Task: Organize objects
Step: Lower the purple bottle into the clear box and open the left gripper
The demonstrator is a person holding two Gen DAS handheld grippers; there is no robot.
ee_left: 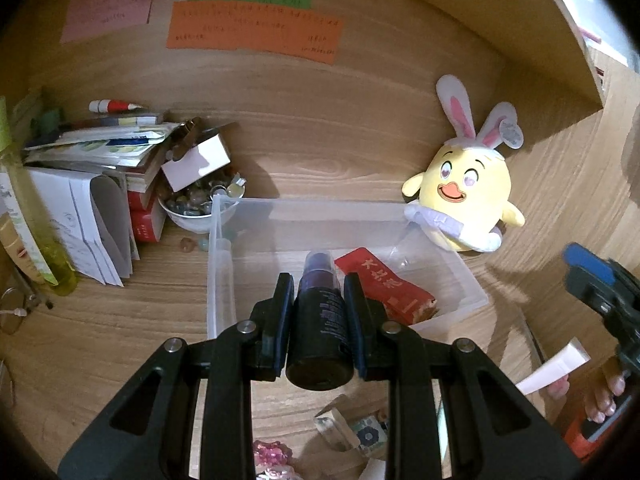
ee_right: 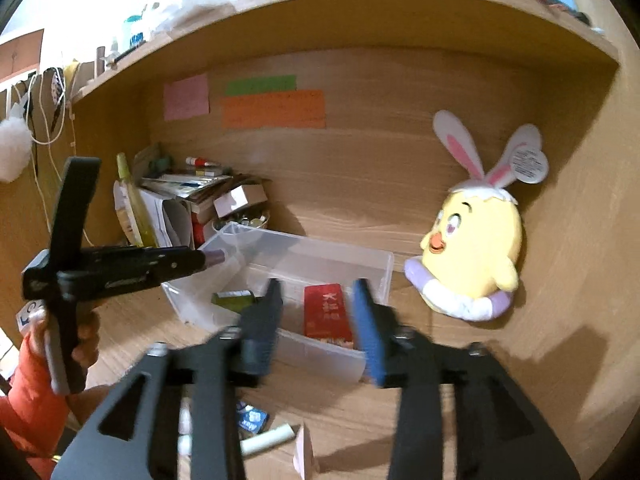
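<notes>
My left gripper (ee_left: pixel 318 280) is shut on a dark bottle (ee_left: pixel 320 324) with a purple cap, held lengthwise over the near wall of a clear plastic bin (ee_left: pixel 224 248). In the right wrist view the same gripper (ee_right: pixel 200 258) reaches in from the left, and the bottle's cap (ee_right: pixel 216 257) pokes over the bin's left corner. Inside the bin (ee_right: pixel 320 246) lie a red packet (ee_right: pixel 326 312) and a small green item (ee_right: pixel 234 300). My right gripper (ee_right: pixel 316 292) hangs open above the bin's front wall, with nothing between its fingers.
A yellow chick plush with rabbit ears (ee_right: pixel 472 248) leans against the back wall, right of the bin. To the left are a pile of books and papers (ee_left: pixel 100 152) and a bowl of pebbles (ee_left: pixel 196 204). Small items (ee_left: pixel 360 432) lie on the desk's near side. A shelf runs overhead.
</notes>
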